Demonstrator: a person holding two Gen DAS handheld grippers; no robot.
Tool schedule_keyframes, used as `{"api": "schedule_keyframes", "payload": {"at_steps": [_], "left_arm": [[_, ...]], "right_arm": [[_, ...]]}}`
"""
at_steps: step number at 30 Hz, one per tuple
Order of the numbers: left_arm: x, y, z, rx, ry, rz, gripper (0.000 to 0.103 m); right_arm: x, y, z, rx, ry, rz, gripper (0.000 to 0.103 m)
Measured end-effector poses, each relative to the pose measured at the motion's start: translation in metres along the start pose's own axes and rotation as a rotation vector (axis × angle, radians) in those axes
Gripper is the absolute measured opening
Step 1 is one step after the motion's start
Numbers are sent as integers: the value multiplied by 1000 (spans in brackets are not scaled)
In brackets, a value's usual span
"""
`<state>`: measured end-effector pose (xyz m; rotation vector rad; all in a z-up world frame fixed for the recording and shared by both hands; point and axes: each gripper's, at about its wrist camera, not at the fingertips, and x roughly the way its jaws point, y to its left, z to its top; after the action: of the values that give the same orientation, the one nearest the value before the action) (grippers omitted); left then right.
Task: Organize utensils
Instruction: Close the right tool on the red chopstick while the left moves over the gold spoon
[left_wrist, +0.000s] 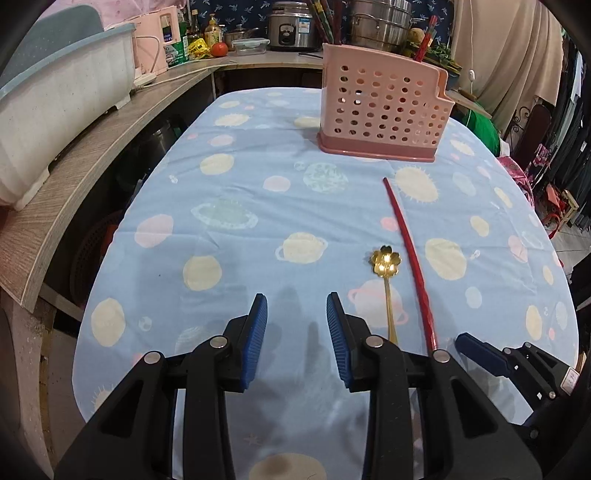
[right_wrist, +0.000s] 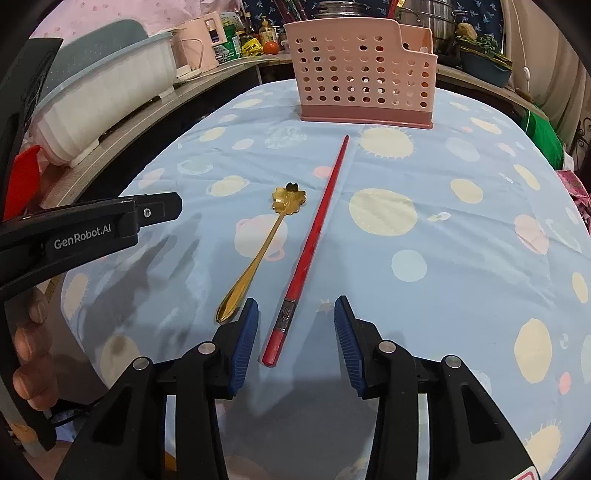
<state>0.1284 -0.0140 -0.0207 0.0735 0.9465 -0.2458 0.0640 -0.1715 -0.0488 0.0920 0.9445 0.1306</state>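
Red chopstick end between right gripper jaws, untouched.

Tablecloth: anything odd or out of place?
Only one red chopstick lies loose on the tablecloth, with no partner beside it; a gold flower-bowl spoon lies next to it. Both are outside the pink perforated caddy. Nothing looks spilled or damaged.

Gold spoon – red chopstick – pink holder.
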Motion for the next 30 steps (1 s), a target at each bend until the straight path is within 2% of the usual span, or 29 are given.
{"api": "schedule_keyframes", "payload": {"at_steps": [13, 22, 26, 30], "left_arm": [[6, -4, -9, 15, 34, -4, 32], [10, -16, -12, 48, 49, -13, 32], [11, -19, -14, 53, 56, -17, 42], [13, -22, -17, 54, 69, -39, 47]], "right_arm": [[1, -8, -2, 3, -17, -50, 10], [-5, -23, -2, 53, -23, -40, 7], [-12, -32, -2, 81, -39, -49, 7], [-17, -42, -1, 112, -50, -58, 7]]}}
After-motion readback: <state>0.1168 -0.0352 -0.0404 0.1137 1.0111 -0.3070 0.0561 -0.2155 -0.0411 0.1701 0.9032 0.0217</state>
